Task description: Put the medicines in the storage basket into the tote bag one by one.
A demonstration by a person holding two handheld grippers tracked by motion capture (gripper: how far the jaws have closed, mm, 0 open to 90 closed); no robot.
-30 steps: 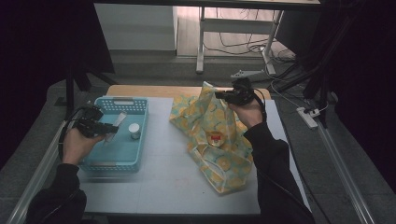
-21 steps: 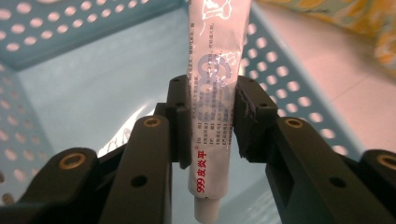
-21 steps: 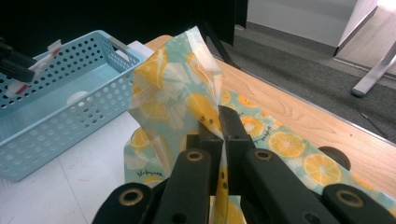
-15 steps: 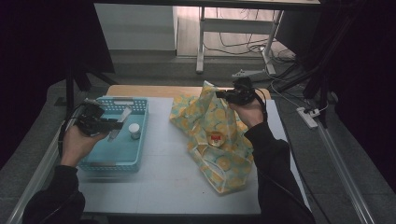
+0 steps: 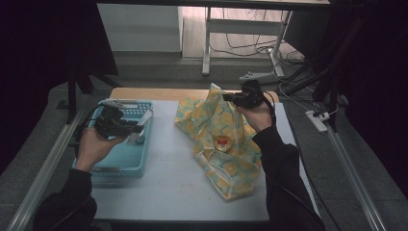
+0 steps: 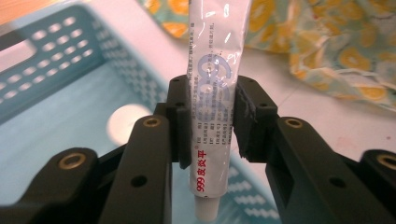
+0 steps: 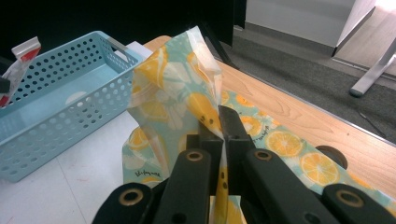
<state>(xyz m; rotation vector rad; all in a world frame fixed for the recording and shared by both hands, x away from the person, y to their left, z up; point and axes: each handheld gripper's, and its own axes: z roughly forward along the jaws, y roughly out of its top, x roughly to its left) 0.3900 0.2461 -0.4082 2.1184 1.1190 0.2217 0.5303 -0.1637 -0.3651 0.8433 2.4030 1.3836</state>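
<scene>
My left gripper [image 6: 212, 121] is shut on a white ointment tube [image 6: 212, 93] with red "999" print, cap end toward the camera. In the high view that left gripper [image 5: 138, 128] holds the tube [image 5: 146, 120] above the right side of the light blue basket [image 5: 120, 161]. My right gripper [image 7: 220, 126] is shut on the top edge of a lemon-print bag [image 7: 173, 84] and holds that edge up. In the high view the right gripper [image 5: 231, 97] is at the table's far right, and the bag [image 5: 226, 139] trails down toward the front.
A white round object [image 6: 128, 123] lies on the basket floor [image 6: 56, 70]. The bag [image 6: 327, 51] lies to the basket's right on the white table [image 5: 168, 178]. A wooden strip [image 7: 299, 116] runs along the far edge. Metal rails [image 5: 43, 168] flank the table.
The left hand has risen and moved right with the tube, from over the basket's middle to its right side. The right hand and the bag have stayed put.
</scene>
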